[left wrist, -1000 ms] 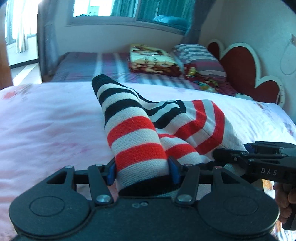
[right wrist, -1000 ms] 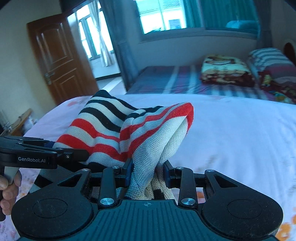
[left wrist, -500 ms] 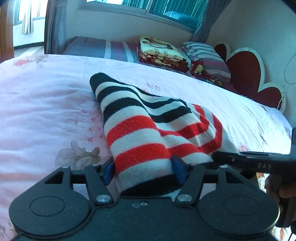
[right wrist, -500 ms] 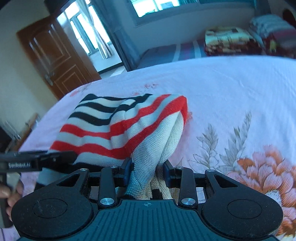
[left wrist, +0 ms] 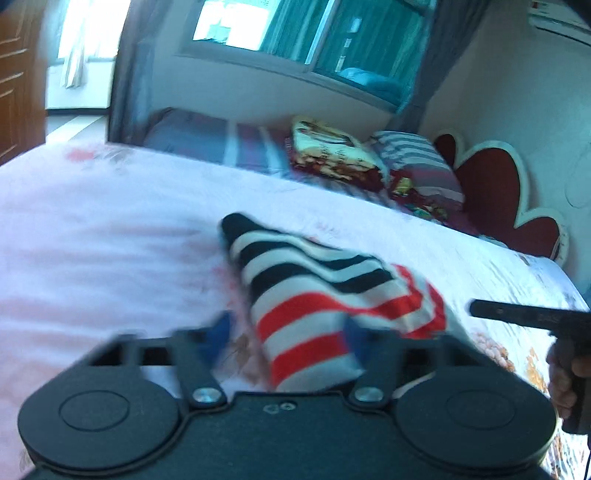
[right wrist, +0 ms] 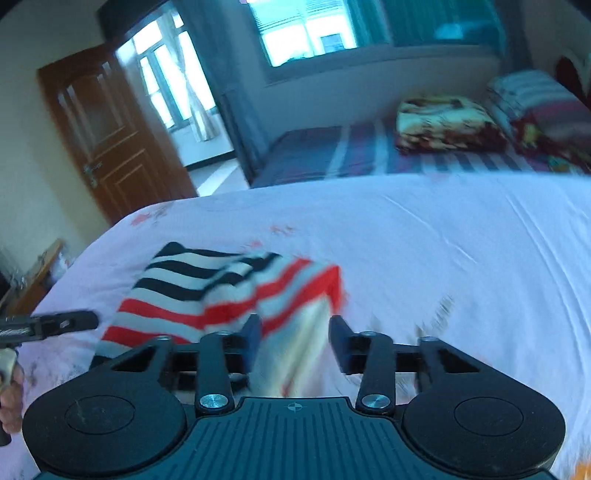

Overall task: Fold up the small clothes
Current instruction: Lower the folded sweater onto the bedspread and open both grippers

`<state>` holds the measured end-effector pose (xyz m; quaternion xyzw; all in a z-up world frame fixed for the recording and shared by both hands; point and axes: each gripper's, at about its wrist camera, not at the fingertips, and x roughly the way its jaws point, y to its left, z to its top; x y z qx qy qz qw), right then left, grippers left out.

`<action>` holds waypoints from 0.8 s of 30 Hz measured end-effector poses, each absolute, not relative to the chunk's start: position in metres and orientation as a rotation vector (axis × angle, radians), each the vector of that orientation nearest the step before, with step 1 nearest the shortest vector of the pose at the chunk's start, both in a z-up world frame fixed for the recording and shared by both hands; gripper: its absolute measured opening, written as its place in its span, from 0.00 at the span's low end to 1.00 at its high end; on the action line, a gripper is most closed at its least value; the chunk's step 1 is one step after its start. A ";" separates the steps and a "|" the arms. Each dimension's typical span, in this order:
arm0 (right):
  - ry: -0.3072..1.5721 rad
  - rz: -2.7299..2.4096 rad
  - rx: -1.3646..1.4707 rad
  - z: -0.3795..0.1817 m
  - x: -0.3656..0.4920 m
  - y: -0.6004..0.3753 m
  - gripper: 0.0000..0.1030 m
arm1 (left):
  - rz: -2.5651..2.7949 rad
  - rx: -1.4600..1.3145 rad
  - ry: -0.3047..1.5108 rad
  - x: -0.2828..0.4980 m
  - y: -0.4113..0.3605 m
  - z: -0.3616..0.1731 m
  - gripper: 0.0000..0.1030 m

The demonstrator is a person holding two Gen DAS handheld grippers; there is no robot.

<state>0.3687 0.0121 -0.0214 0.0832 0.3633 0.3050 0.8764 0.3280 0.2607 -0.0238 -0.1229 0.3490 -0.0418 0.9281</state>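
Bright window, brown door, heart-shaped headboard behind pillows.

No text could be read. The lettering on the side of the left gripper, at the left edge of the right wrist frame, was blurred, as was that on the right gripper at the right edge of the left wrist frame.

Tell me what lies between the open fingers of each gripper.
Left wrist view: striped sweater and bare bedsheet between left gripper fingers. Right wrist view: sweater's pale edge within right gripper.
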 end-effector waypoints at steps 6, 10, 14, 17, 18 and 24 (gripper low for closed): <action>0.728 0.698 0.000 -0.035 0.380 0.079 0.32 | -0.103 -0.124 0.809 0.365 0.221 -0.049 0.46; 0.792 0.653 -0.087 -0.070 0.394 0.094 0.33 | -0.092 -0.102 0.814 0.370 0.215 -0.056 0.49; 0.805 0.643 -0.099 -0.069 0.393 0.095 0.34 | -0.112 -0.103 0.803 0.364 0.219 -0.056 0.49; 0.774 0.638 -0.061 -0.051 0.384 0.084 0.34 | -0.122 -0.153 0.772 0.353 0.230 -0.042 0.46; 0.753 0.647 -0.059 -0.043 0.377 0.080 0.34 | -0.130 -0.166 0.751 0.343 0.233 -0.035 0.46; 0.770 0.738 -0.124 -0.035 0.341 0.065 0.33 | -0.106 -0.106 0.772 0.307 0.218 -0.042 0.50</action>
